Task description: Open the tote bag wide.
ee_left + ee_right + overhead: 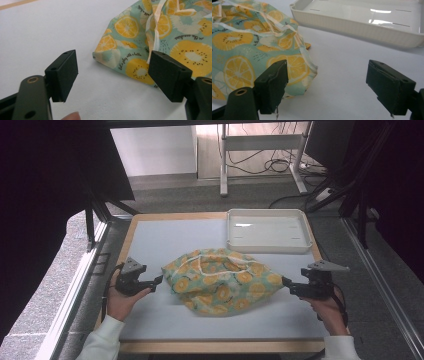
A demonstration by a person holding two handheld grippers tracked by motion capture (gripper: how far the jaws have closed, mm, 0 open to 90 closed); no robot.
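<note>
A crumpled turquoise cloth bag printed with orange, lemon and kiwi slices (222, 281) is lying near the middle of the bench (165, 320), a white-topped board with a pale wooden edge. A thin cream drawstring (220, 260) is looping across the bag's upper folds (in the left gripper view it is trailing down over the fabric).

The left tongs (159, 282) are hovering just beside the bag's left corner, jaws standing wide apart with nothing between them; whether the tip is touching the cloth cannot be told. The right tongs (286, 281) are sitting at the bag's right end, likewise spread and gripping nothing, one jaw lying in front of the fabric in the right gripper view. A person's hands in white sleeves are holding both tools.

Beyond the bag, at the far right of the bench, a shallow white rectangular plastic tray (268, 242) is standing apart from the cloth.
</note>
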